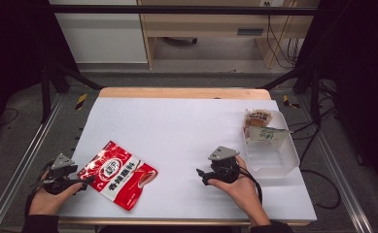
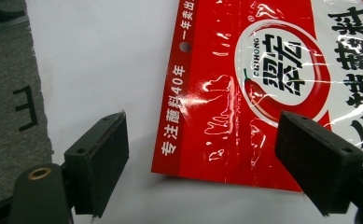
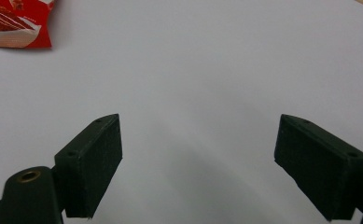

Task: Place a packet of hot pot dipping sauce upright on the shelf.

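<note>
A red seasoning packet [image 1: 117,174] with white and black print lies flat on the white sheet [image 1: 186,121] at the front left. My left gripper [image 1: 87,180] is held low at the packet's left edge, open. In the left gripper view the packet's [image 2: 244,93] near corner lies between the spread jaws of the left gripper [image 2: 200,140], and neither pad presses on it. My right gripper [image 1: 201,174] is held at the front right of the sheet, pointing left. It is open [image 3: 200,140] with nothing between its jaws, and the packet's corner [image 3: 16,23] shows far off at the upper left.
A clear plastic tub [image 1: 279,160] stands at the right edge of the table. At its far end lie an orange-brown packet [image 1: 258,118] and a pale packet [image 1: 268,134]. Grey floor [image 2: 6,140] and metal rails border the table's left side.
</note>
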Tool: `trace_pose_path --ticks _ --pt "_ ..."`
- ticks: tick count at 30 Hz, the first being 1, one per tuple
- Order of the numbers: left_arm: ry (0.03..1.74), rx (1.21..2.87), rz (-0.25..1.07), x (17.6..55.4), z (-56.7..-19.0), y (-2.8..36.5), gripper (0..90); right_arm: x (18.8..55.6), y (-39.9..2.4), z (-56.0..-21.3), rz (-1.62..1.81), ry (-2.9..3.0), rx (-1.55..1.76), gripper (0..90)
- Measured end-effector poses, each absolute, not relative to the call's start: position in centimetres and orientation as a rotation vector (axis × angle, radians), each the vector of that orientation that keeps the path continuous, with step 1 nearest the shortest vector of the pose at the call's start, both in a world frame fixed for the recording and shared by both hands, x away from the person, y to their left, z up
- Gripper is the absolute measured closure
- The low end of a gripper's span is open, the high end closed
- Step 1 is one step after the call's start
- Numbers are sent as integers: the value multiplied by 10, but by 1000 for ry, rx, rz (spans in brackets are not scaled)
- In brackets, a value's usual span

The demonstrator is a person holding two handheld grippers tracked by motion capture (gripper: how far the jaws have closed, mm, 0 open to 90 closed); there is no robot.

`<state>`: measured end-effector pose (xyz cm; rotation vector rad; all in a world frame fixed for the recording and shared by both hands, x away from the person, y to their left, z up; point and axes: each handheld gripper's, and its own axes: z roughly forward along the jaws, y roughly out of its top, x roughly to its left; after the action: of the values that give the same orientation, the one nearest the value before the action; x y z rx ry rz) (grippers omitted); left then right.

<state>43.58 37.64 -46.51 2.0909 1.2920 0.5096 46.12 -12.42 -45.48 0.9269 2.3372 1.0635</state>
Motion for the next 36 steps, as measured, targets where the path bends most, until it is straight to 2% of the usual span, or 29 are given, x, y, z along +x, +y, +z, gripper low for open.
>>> trace_pose_path --ticks 7,24,29,34,36 --pt "1304 2099 492 436 -467 376 183 461 -124 -456 1058 2349 924 154" --pt "1289 2076 440 433 -463 373 289 461 -123 -457 1045 2363 923 151" --pt "1255 1980 395 429 -455 375 347 461 -124 -457 1042 2368 917 151" --pt "1241 1993 365 430 -455 372 392 461 -123 -457 1035 2373 908 151" --pt "1252 2003 354 431 -457 371 444 461 -123 -457 1039 2371 908 152"
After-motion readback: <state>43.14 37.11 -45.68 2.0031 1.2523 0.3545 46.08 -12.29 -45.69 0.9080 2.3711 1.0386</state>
